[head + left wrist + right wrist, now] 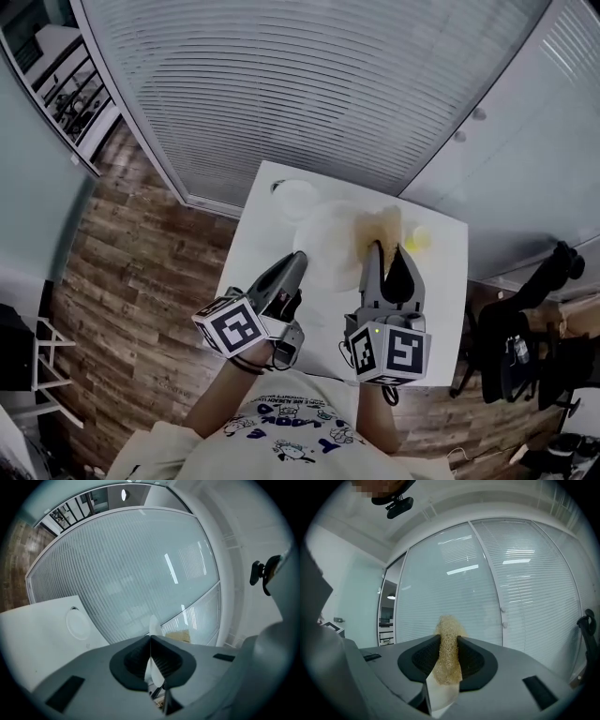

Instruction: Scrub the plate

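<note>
"What did the left gripper [296,257] hold?"
"It pinched the rim of the plate [330,242], over the white surface [442,272]."
"And the right gripper [389,251]?"
"It clamped a tan fibrous scrubber [447,648], at the plate's right side."

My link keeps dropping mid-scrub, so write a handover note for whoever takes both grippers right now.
Left gripper: shut on the rim of the plate, which is held over the table.
Right gripper: shut on the scrubber, which lies by the plate's right side; contact unclear.
Done: both things picked up.
Left: scrub the plate; its cleanliness can't be judged here.
</note>
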A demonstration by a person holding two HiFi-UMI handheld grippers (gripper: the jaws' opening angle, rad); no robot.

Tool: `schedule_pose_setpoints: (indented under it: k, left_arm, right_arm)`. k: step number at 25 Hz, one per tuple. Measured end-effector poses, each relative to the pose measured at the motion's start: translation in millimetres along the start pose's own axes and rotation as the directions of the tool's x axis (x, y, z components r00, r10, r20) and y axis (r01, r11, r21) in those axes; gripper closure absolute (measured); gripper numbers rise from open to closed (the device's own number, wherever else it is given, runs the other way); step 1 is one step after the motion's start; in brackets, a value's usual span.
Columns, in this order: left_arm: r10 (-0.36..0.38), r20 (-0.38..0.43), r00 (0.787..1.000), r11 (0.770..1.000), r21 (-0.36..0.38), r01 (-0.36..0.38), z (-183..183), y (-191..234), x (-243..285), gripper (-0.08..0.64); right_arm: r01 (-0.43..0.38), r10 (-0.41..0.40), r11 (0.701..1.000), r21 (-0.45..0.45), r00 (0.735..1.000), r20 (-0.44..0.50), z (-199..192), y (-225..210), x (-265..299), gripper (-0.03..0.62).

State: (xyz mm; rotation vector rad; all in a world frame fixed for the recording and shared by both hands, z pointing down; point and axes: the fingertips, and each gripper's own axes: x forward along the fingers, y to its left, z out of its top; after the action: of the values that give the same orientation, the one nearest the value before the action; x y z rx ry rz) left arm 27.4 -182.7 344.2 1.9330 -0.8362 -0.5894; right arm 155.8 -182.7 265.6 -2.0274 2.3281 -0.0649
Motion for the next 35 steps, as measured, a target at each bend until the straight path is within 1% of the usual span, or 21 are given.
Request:
schedule_pose_setpoints:
  k: [6, 12, 23, 35]
  left_arm:
    - [-0.014, -0.021, 1.0, 0.999, 0.031, 0.014, -5.4, -5.0, 5.7, 0.535]
    - [-0.028, -0.048, 0.998, 0.998, 0.06, 0.031, -13.6, -15.1, 10.6, 0.535]
    - [-0.046, -0.076, 0.996, 0.997, 0.056, 0.05, -24.9, -19.2, 12.4, 0.535]
    - [-0.04, -0.074, 0.996, 0.997, 0.07, 0.045, -25.5, -18.5, 12.1, 0.535]
  right_arm:
    - [-0.002, 0.002, 1.0, 0.01, 1.0, -0.001, 2.9, -0.2, 6.7, 0.488]
    - [-0.026, 0.026, 1.0, 0.001, 1.0, -0.009, 6.5, 5.4, 8.3, 0.487]
    - [-0.053, 0.053, 0.999, -0.009, 0.998, -0.028, 6.1, 16.5, 9.1, 0.486]
    - [-0.131, 0.13, 0.991, -0.003, 0.989, -0.064, -4.0, 38.1, 7.4, 0.488]
